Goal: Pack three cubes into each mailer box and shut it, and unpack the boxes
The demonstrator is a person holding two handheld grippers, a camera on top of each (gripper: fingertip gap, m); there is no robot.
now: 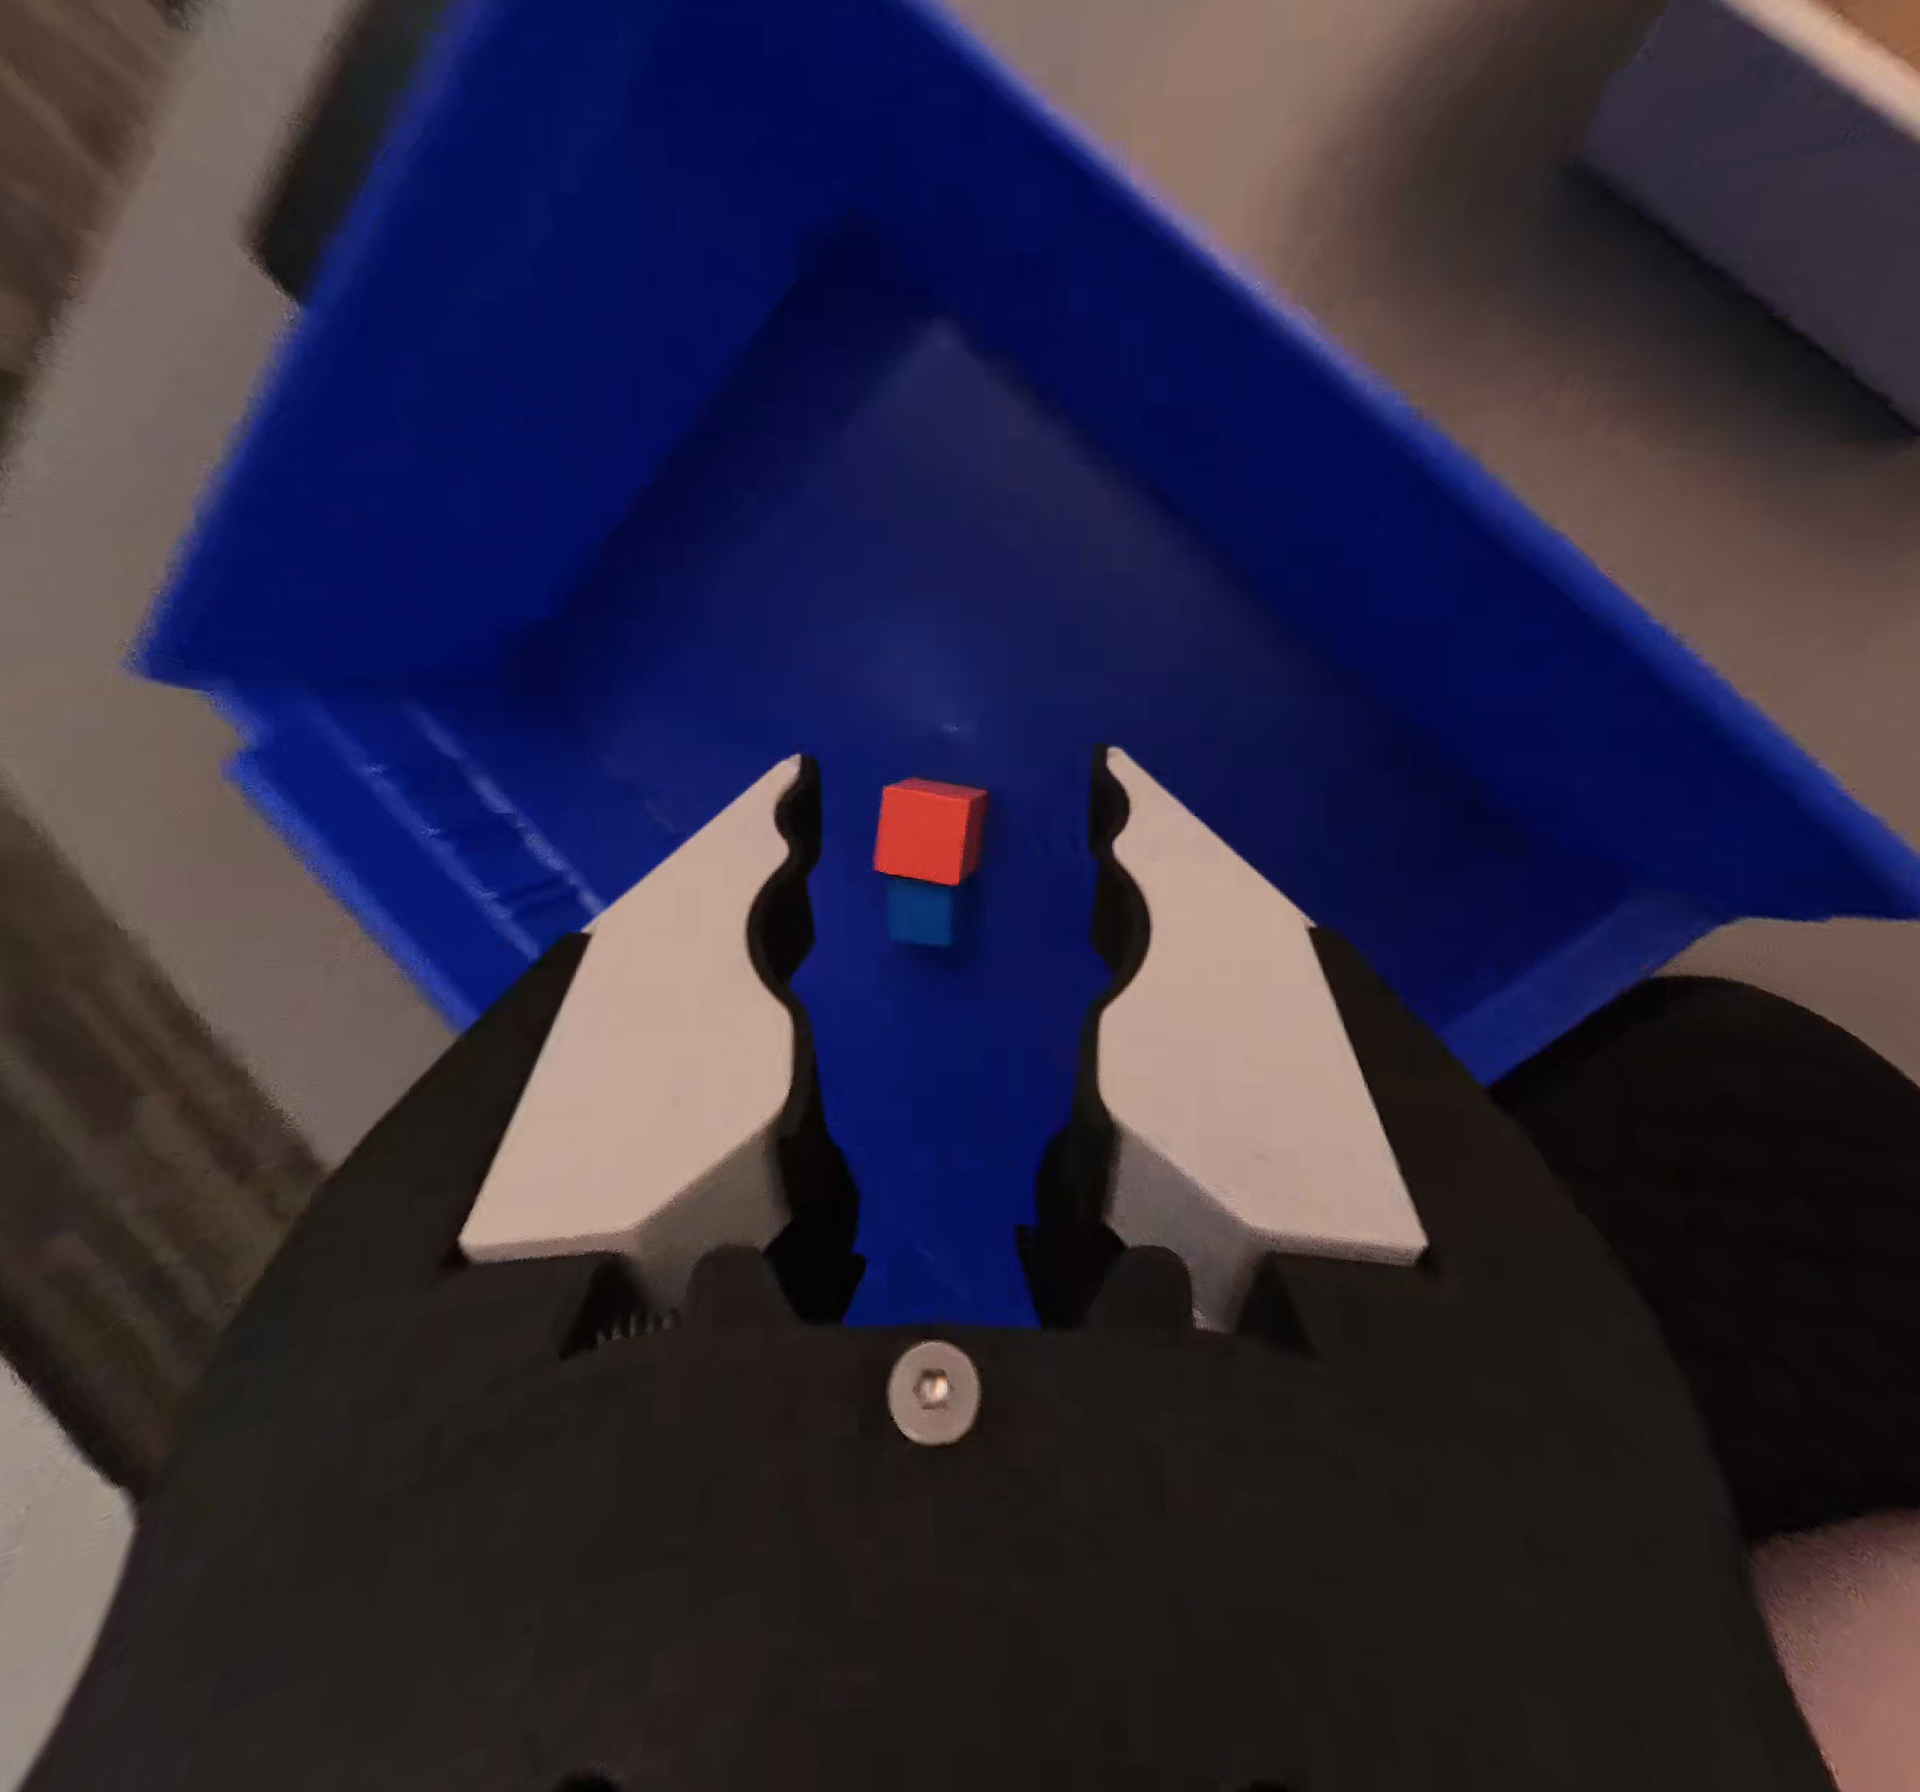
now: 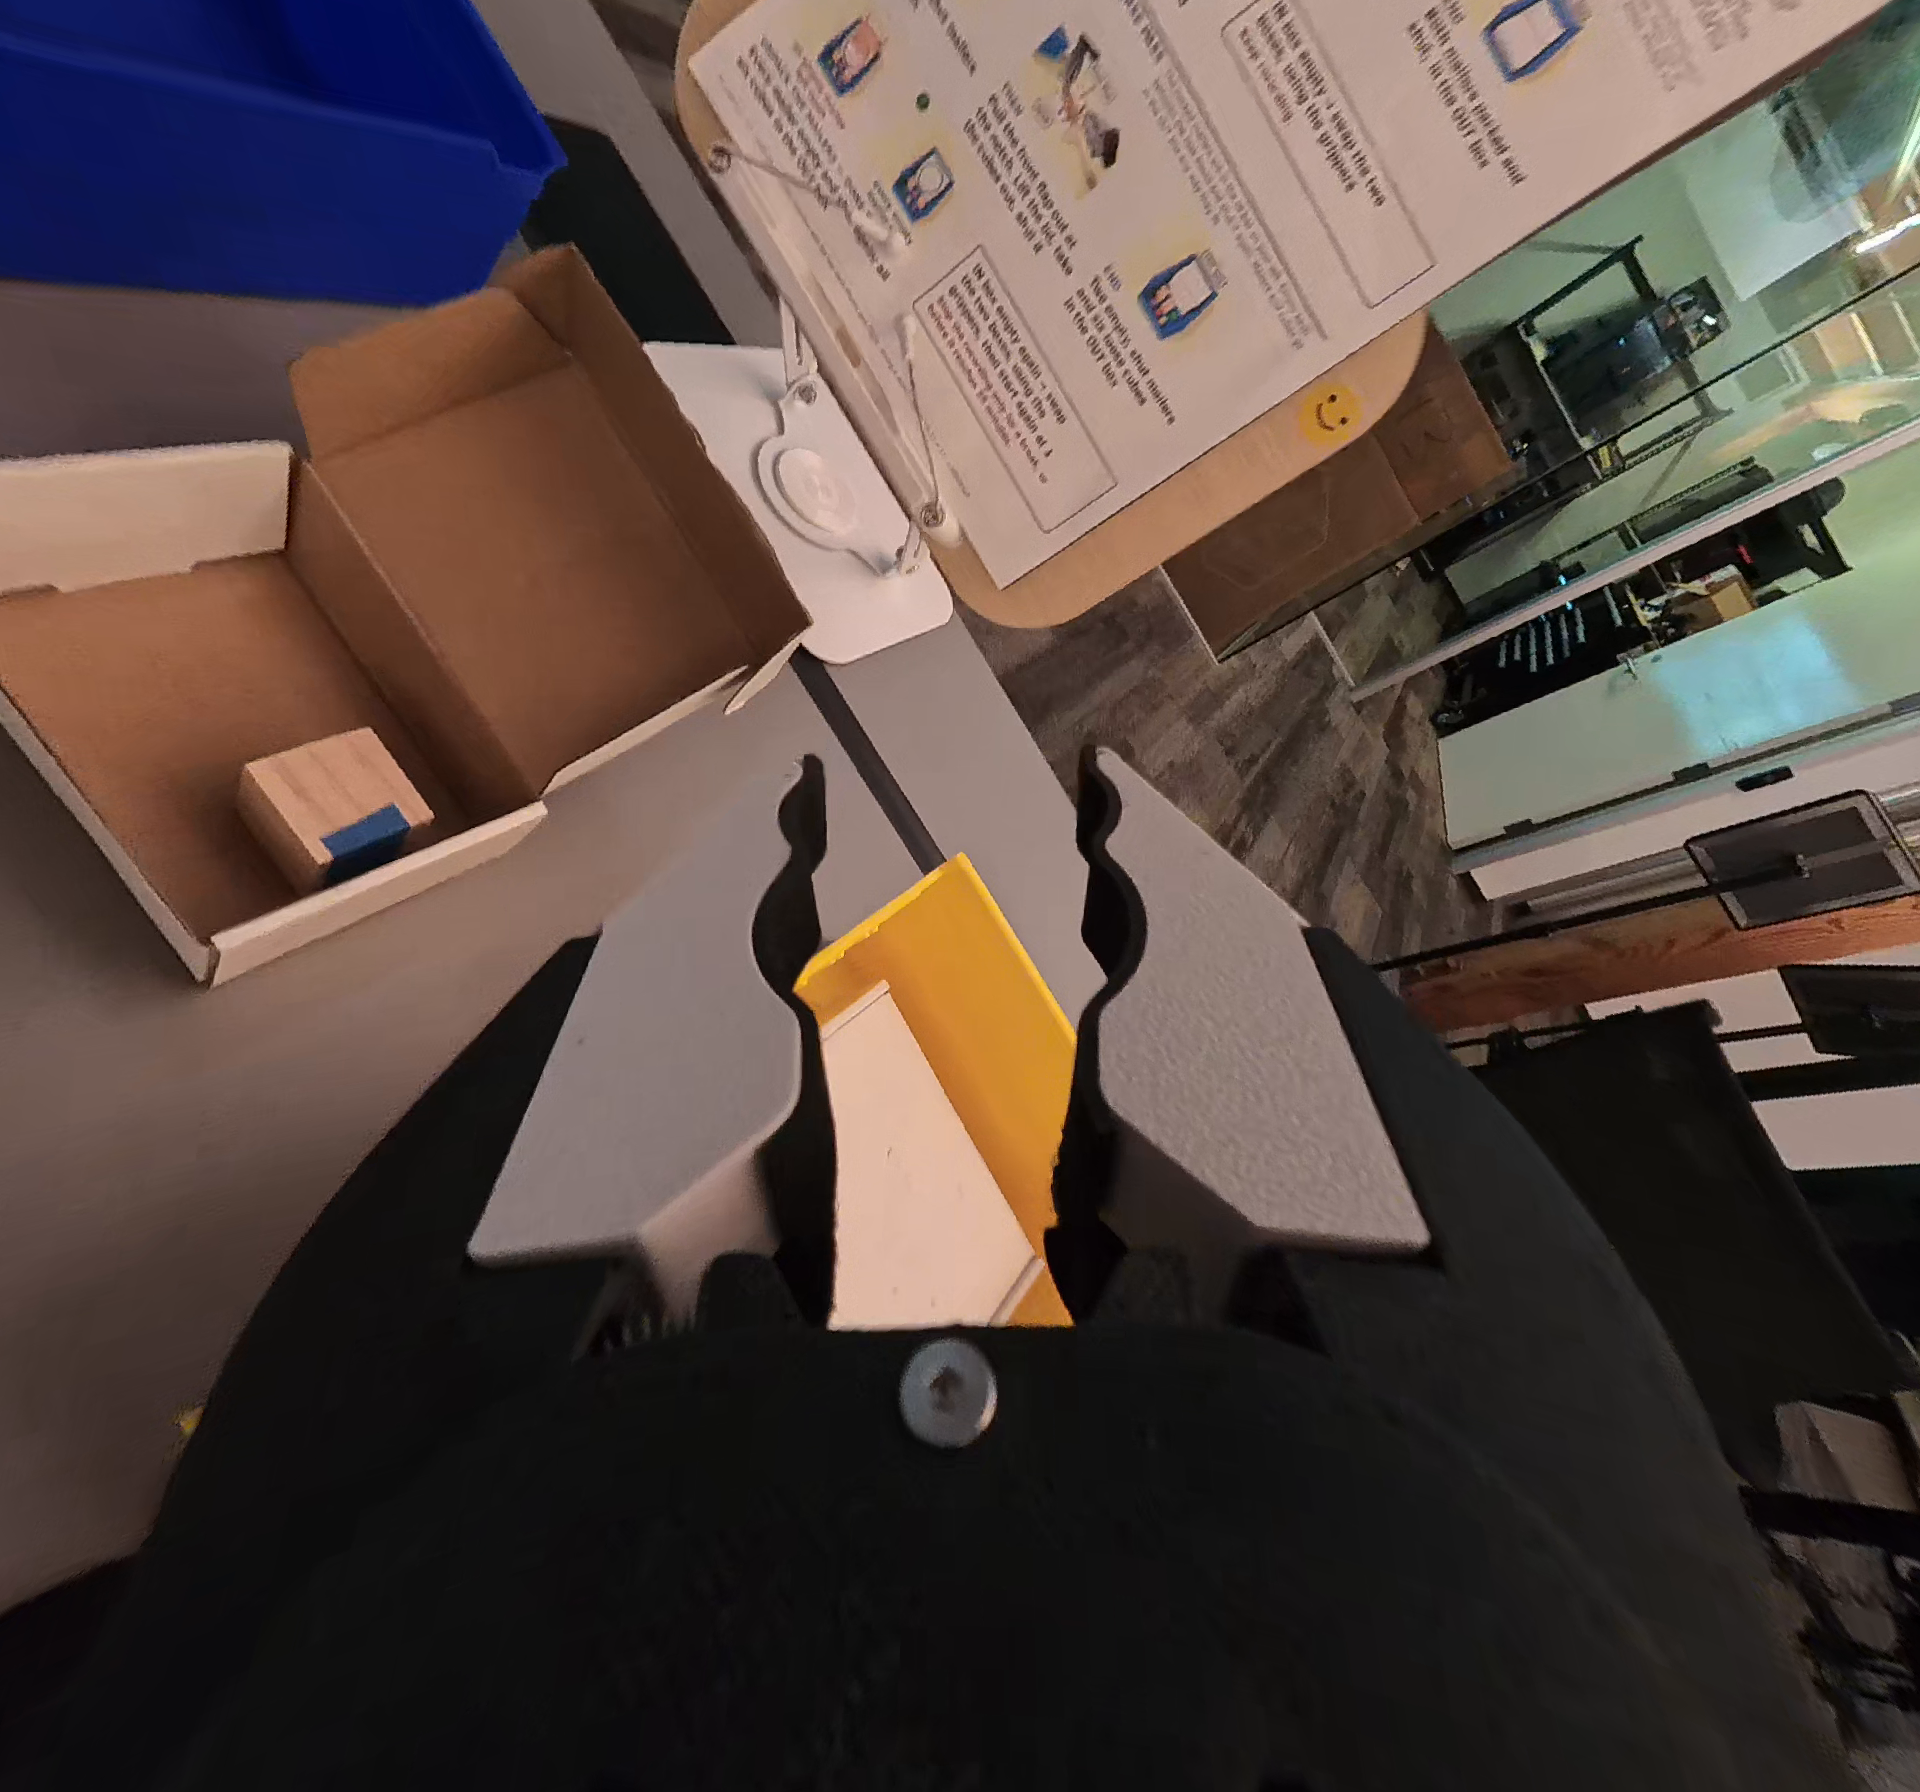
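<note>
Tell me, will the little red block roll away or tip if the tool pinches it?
Probably no rolling: the red block has flat faces and square corners. It looks small and likely light. It seems to sit against a blue block in the blue bin, so a nudge from the open left tool might shift both.

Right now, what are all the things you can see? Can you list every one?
Blue bin: one, blue, on the grey table, under the left gripper.
Red cube: one, red, in the blue bin.
Blue cube: one, blue, in the bin, beside the red one.
Mailer box: one, white outside, brown inside, open on the table.
Wooden cube: one, plain wood, inside the box.
Yellow bin: one, yellow, below the right gripper.
Clipboard: one, tan, holding a printed sheet.
Left gripper: open, above the bin.
Right gripper: open, empty.
</note>
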